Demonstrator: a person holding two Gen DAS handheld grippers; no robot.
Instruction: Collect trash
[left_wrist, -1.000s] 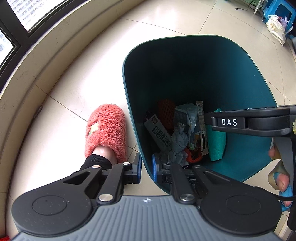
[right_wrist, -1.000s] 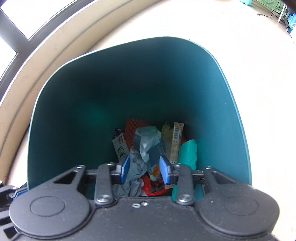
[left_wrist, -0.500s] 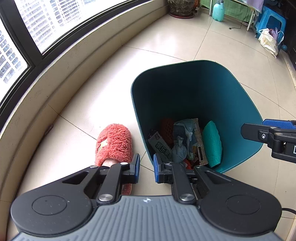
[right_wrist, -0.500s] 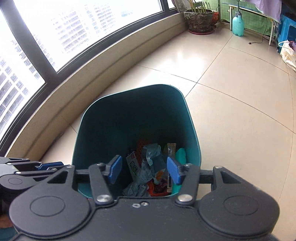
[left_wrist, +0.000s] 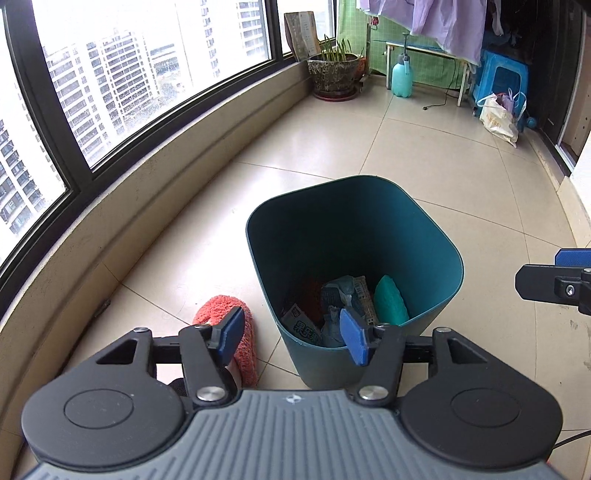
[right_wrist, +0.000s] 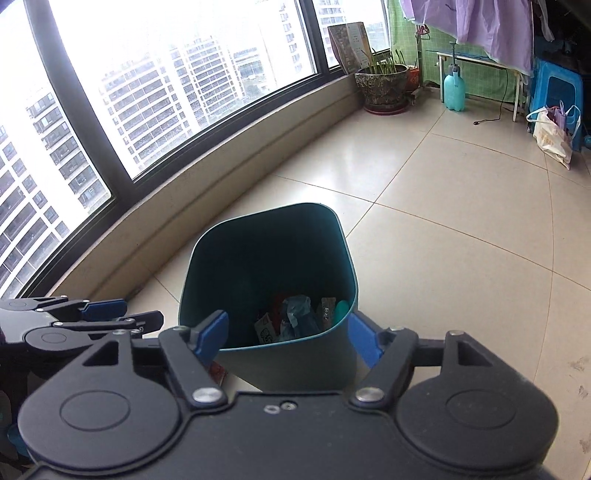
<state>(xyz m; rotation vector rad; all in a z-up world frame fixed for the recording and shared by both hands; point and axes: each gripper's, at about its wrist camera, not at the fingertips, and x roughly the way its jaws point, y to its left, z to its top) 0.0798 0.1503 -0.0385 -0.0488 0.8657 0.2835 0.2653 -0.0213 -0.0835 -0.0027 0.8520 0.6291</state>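
We hold both pairs of tongs above and on the near side of the tall dark-teal plastic waste bin (left_wrist: 354, 254), which stands upright on the glossy beige tiled floor (left_wrist: 461, 177) beside the curved window ledge (left_wrist: 155, 192). Our left tongs (left_wrist: 293, 338) are empty and opening, with nothing between their blue pads; seen from their own camera the bin fills the space from about 12 to 2 o'clock ahead of them. Our right tongs (right_wrist: 288, 338) are also empty and opening, their blue pads framing the bin's near wall without touching it. The trash lies at the bottom of the bin: a crumpled grey-blue plastic wrapper (left_wrist: 341, 295), a white printed paper packet (left_wrist: 304, 326), a smooth mint-green pouch (left_wrist: 389, 301) and something red-orange behind them that we cannot make out. We judge that the pieces rest there because the bin is where the collected rubbish belongs, and that the spread, empty pads suit reaching for more. A fluffy coral-red slipper (left_wrist: 229, 317) sits just beside the bin at its 9 o'clock, marking where the person stands. We see no loose litter on the floor nearby in either view.
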